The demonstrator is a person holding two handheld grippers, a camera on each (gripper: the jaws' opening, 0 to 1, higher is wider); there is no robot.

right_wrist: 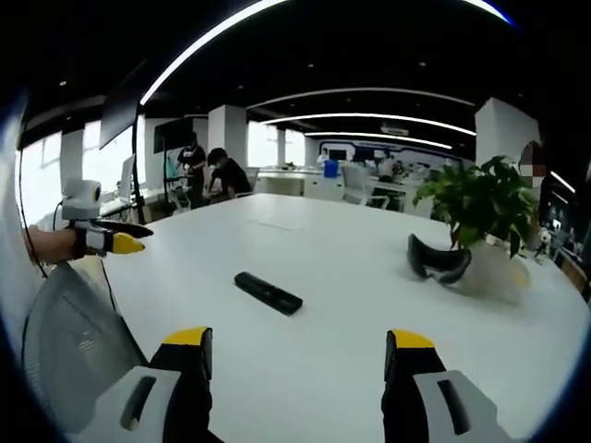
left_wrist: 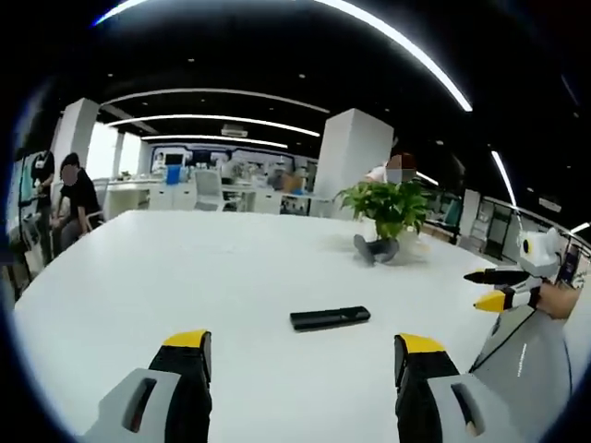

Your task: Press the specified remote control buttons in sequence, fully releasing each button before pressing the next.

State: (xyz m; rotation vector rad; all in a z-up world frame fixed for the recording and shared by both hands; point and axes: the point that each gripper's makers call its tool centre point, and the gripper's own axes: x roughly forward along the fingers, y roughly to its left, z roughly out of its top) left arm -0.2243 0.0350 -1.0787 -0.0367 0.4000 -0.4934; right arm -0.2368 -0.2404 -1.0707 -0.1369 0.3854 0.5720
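A black remote control (left_wrist: 330, 318) lies flat on the white table (left_wrist: 185, 277), a little beyond my left gripper (left_wrist: 305, 355), whose yellow-tipped jaws stand wide apart with nothing between them. The right gripper view has the same remote (right_wrist: 268, 293) lying ahead and to the left of my right gripper (right_wrist: 295, 355), which is open and empty too. Each gripper hangs above the table's near edge. The right gripper (left_wrist: 499, 288) enters the left gripper view from the right, held by a hand. The left gripper (right_wrist: 115, 235) comes into the right gripper view from the left.
A potted green plant (right_wrist: 480, 208) stands farther back on the table with a black goggle-like object (right_wrist: 439, 258) beside it. A grey mesh chair back (right_wrist: 78, 341) is near the table edge. People (right_wrist: 222, 171) sit at far desks; white pillars (left_wrist: 351, 148) stand behind.
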